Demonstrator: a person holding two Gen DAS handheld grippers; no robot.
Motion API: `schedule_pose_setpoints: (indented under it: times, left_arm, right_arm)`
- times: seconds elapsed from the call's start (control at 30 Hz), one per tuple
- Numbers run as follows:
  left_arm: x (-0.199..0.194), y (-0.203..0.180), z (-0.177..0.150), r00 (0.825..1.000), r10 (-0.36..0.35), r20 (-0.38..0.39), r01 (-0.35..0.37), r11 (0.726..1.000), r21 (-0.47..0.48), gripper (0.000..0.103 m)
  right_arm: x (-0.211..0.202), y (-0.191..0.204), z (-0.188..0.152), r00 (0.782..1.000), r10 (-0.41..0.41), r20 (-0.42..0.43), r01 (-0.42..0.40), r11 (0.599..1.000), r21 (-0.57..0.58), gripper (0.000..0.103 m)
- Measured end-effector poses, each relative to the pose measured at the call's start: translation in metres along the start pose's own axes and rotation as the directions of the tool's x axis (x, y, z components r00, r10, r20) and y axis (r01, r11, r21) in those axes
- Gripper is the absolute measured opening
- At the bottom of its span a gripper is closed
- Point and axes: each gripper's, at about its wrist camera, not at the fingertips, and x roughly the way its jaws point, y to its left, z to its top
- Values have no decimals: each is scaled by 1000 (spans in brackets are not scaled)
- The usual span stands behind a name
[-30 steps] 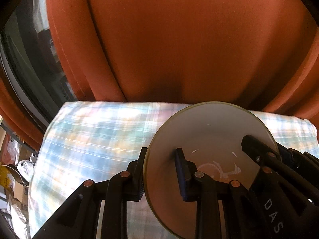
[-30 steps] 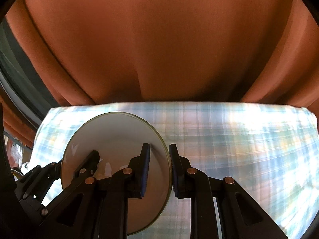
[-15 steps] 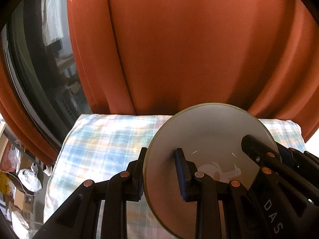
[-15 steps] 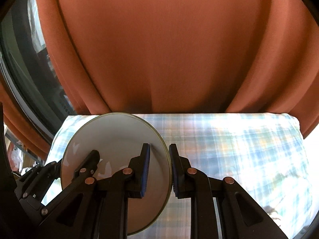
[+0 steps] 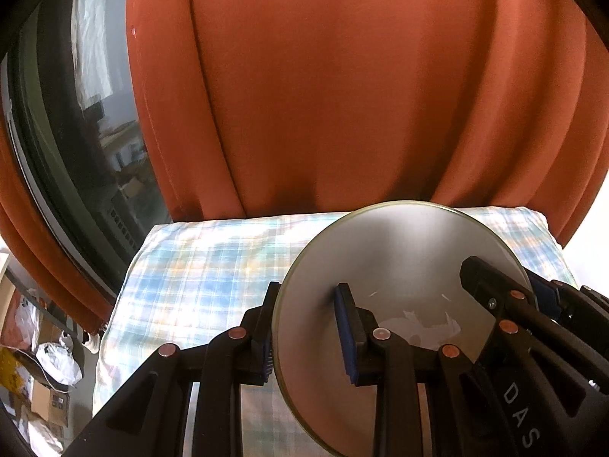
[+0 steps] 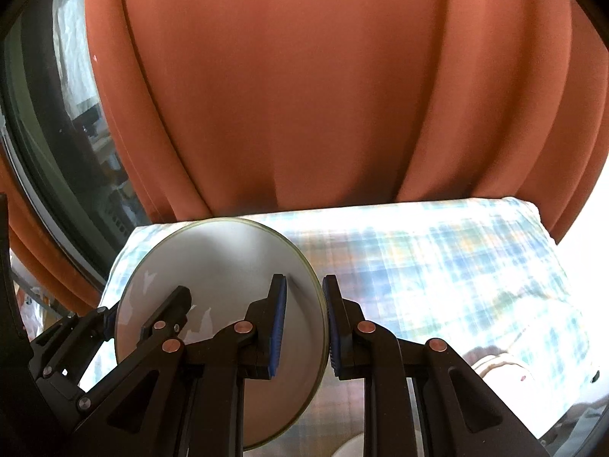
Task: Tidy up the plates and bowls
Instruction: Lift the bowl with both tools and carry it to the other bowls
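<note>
both grippers rose with the round white ceramic plate (image 5: pixel 399 266); left gripper (image 5: pixel 304 327) and right gripper (image 6: pixel 302 327) clamped shut on opposite rim edges above plaid blue-white tablecloth (image 6: pixel 437 266).

You are in a lived-in room of a home. Heavy rust-orange curtains (image 5: pixel 361 95) hang in folds behind a tabletop covered with a soft blue-and-yellow plaid cloth (image 5: pixel 198 285). A dark window pane (image 5: pixel 87 133) shows at the left, and on the floor below it lie cardboard boxes (image 5: pixel 42 403) and crumpled plastic bags (image 5: pixel 57 361).

Bright right-side glare, fisheye-warped edges
</note>
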Motion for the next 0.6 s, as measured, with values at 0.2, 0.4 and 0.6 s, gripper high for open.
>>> schedule_pose_setpoints:
  times: [0.2,0.4,0.6]
  left_arm:
    - [-15,-24,-18,1000,-9,-15,8,1000,-13,27]
    - [-23,-58,-45,999,-7,-43,6,1000,-22,28]
    - [-23,-90,-80,995,0,-96,-4,999,-41,28]
  right_arm:
    - [-20,-27,-19,1000,3,-2,-3,1000,0,23]
    - [-34,-60,-42,999,-5,-34,4,1000,-25,23]
    - [-33,-92,-73,997,3,-79,-6,999,-41,23]
